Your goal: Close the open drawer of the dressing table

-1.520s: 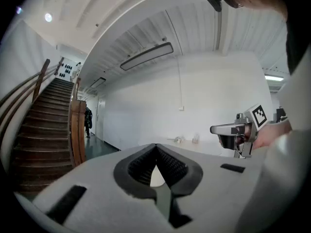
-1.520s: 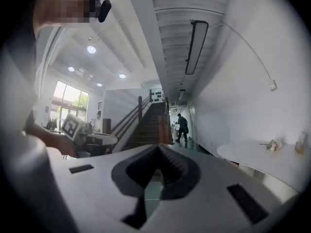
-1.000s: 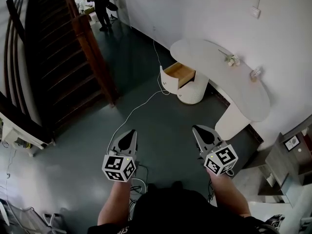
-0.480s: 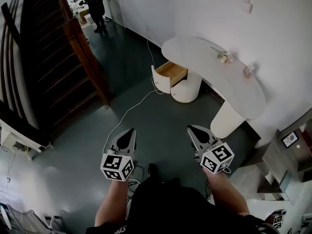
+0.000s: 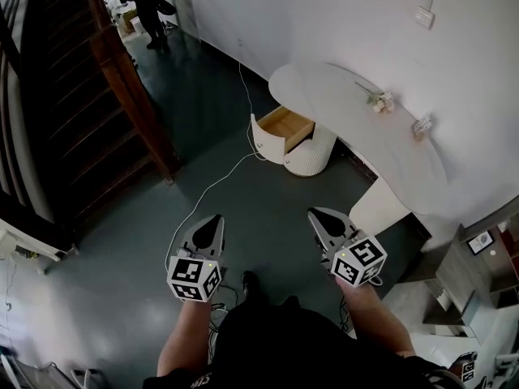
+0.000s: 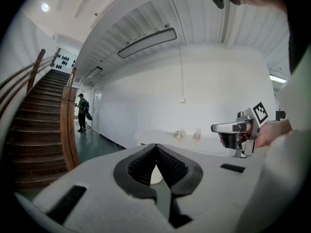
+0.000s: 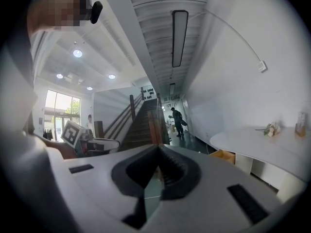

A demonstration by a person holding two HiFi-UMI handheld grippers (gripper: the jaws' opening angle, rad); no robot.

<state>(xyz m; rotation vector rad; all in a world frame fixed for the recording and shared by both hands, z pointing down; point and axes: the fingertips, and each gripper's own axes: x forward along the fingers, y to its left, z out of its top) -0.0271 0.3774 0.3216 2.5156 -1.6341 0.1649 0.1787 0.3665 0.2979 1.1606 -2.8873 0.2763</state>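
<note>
Drawer of pale wood with a curved white front [image 5: 281,128] stands pulled out from the white kidney-shaped dressing table [image 5: 365,132], just beside its ribbed cylindrical pedestal [image 5: 315,154]; it lies well ahead of both tongs, across the glossy dark floor [image 5: 268,201]; its long axis runs toward the lower left of the head view, so I judge the push must go up and right against that smooth front; my right gripper [image 5: 316,214] is the nearer, my left gripper [image 5: 213,219] farther off; both pairs of black ribbed jaws are pressed together, pinching nothing.
</note>
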